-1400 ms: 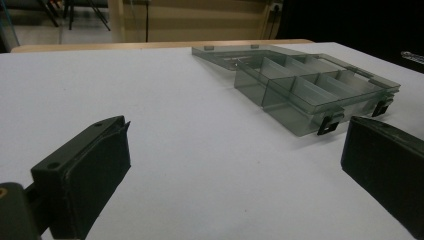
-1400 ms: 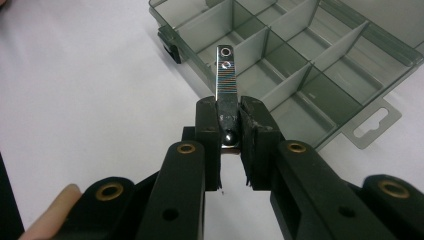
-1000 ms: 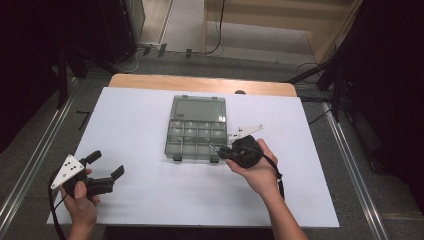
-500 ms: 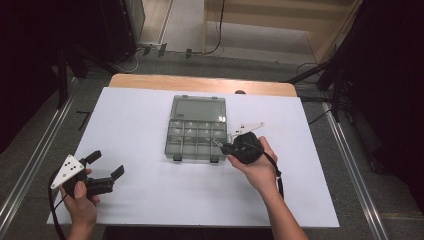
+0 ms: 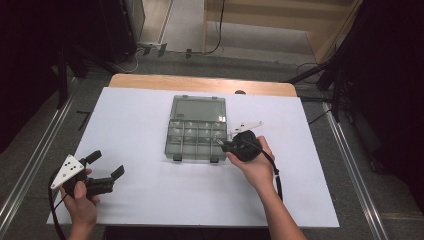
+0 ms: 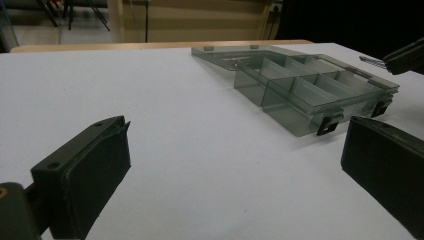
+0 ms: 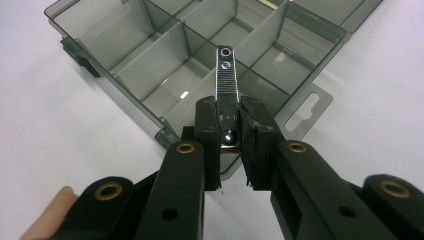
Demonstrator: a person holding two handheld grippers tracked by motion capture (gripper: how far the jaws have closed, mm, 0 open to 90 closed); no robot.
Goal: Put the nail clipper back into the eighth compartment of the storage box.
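A smoky clear compartment box [image 5: 195, 135] lies open mid-table, its lid [image 5: 198, 107] flat behind it. My right gripper [image 5: 221, 143] is at the box's right front corner, shut on a small shiny metal piece that looks like a nail clipper [image 7: 226, 75]. In the right gripper view the pads [image 7: 207, 125] pinch its near end, and its far end juts out over the compartments [image 7: 150, 65]. My left gripper [image 5: 107, 164] rests low at the table's front left, jaws wide open with nothing between them [image 6: 235, 165]. It faces the box [image 6: 310, 85].
A white sheet [image 5: 150, 200] covers the table, with a wooden strip [image 5: 200, 82] along the far edge. Metal rails run down both sides of the table. The box's compartments look empty. A hang tab [image 7: 305, 112] sticks out from the box's near side.
My right gripper has edged slightly farther over the box with the metal piece still in it. The left gripper has stayed where it was.
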